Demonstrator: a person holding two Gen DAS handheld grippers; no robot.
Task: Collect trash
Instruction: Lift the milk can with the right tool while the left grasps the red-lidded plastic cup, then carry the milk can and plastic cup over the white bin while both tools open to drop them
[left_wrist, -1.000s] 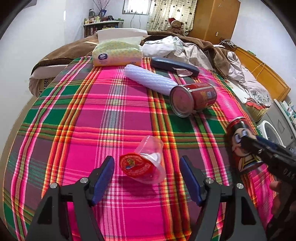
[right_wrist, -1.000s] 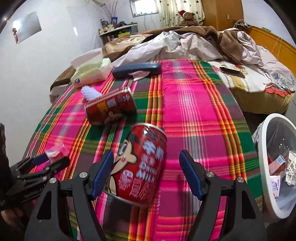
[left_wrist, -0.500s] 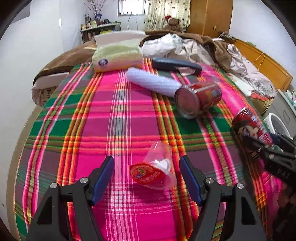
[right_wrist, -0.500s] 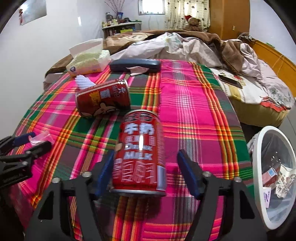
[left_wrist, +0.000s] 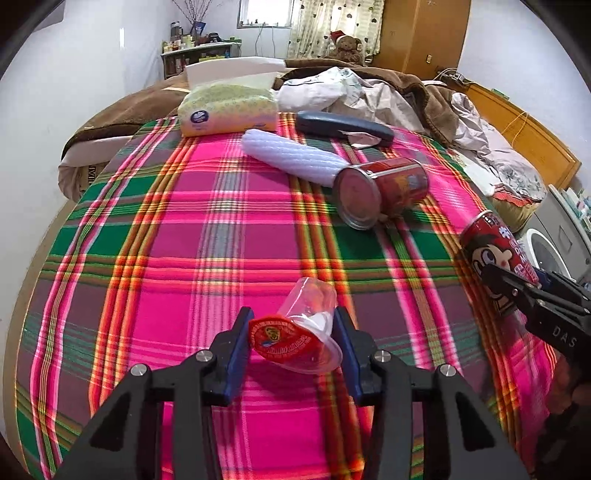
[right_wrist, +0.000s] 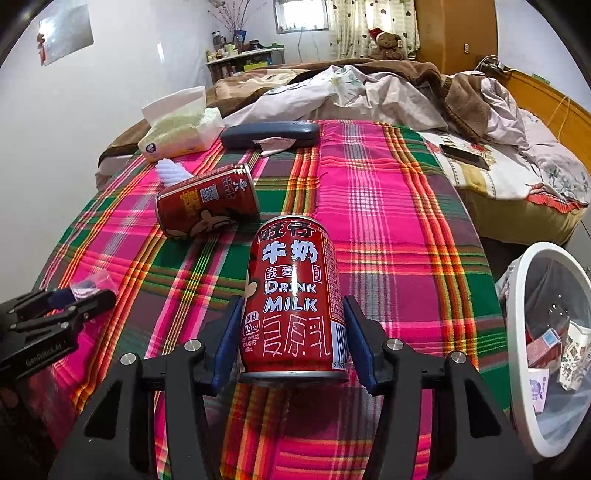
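My left gripper (left_wrist: 291, 336) is shut on a clear plastic jelly cup (left_wrist: 295, 332) with a red lid, low over the plaid cloth. My right gripper (right_wrist: 291, 325) is shut on a red milk can (right_wrist: 295, 295) and holds it upright above the cloth; the can also shows in the left wrist view (left_wrist: 495, 258). A second red can (right_wrist: 207, 203) lies on its side further back. A white bin (right_wrist: 517, 332) with a clear liner and several wrappers stands on the floor at the right.
A tissue pack (left_wrist: 229, 110), a white ribbed roll (left_wrist: 295, 157) and a dark glasses case (left_wrist: 343, 127) lie at the cloth's far end. A bed with rumpled bedding (right_wrist: 369, 88) and a phone (right_wrist: 465, 155) lies behind and to the right.
My left gripper has closed on the jelly cup. My right gripper has closed on the milk can and turned it upright, lifted off the cloth.
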